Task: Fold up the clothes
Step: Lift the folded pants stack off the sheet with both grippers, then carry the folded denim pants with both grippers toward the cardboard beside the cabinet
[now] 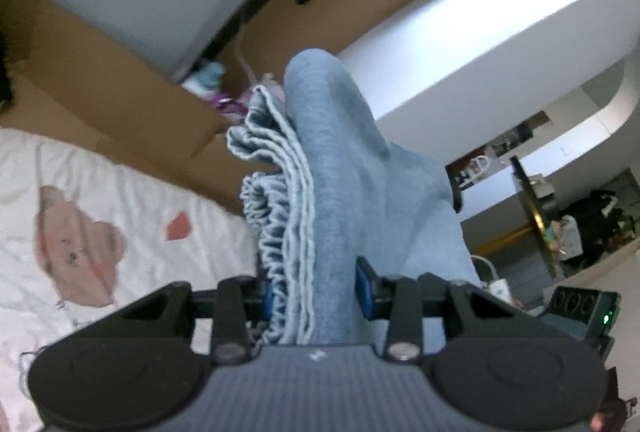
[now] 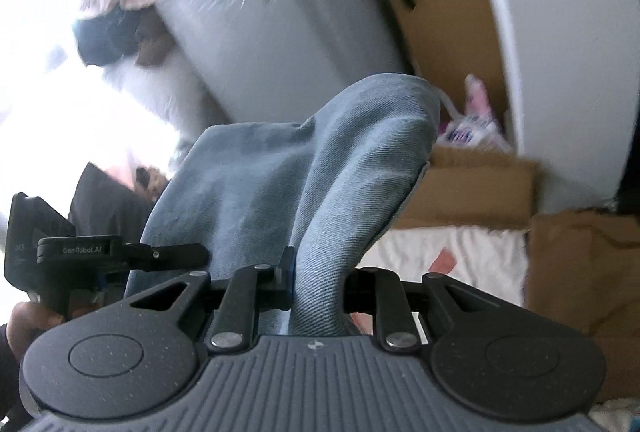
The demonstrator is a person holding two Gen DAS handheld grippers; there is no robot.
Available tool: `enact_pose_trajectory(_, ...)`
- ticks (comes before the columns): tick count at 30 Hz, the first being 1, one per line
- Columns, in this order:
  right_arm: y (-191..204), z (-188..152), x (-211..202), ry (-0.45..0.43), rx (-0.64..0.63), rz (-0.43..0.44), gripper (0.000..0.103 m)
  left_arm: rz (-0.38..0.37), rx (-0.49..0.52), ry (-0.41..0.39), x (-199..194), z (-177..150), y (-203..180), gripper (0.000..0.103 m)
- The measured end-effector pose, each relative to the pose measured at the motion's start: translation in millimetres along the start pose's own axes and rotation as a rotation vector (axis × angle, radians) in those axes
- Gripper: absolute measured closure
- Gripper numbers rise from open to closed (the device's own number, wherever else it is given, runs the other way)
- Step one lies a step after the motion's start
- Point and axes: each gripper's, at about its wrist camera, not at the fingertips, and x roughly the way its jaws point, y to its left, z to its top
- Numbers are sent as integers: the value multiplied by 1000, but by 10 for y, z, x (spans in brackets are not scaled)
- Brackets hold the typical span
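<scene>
Both wrist views look forward at close range, tilted, sharing the blue garment (image 1: 332, 168) and cardboard boxes (image 2: 472, 188).

Blue denim garment (image 1: 340, 168) — bunched in layers, frilled pale-stitched edge exposed — held raised above the bedsheet.

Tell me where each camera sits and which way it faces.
Left wrist: sits on the left claw, looking along its fingers at the blue garment it clamps, past a cardboard box and printed bedsheet.
Right wrist: sits on the right claw, clamped on the blue garment; the left claw shows at left.
Shared: garment, box, bedsheet.
</scene>
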Motion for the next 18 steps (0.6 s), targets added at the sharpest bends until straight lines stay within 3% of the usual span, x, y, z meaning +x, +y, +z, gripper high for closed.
enact_pose_trajectory(13, -306, 744, -1219, -138, -24, -116, 83, -110, 62, -24, 350, 117, -1285, 63)
enact_pose_trajectory(18, -440, 909, -1591, -157, -32, -155, 83, -138, 48, -21, 473, 66, -1572, 63)
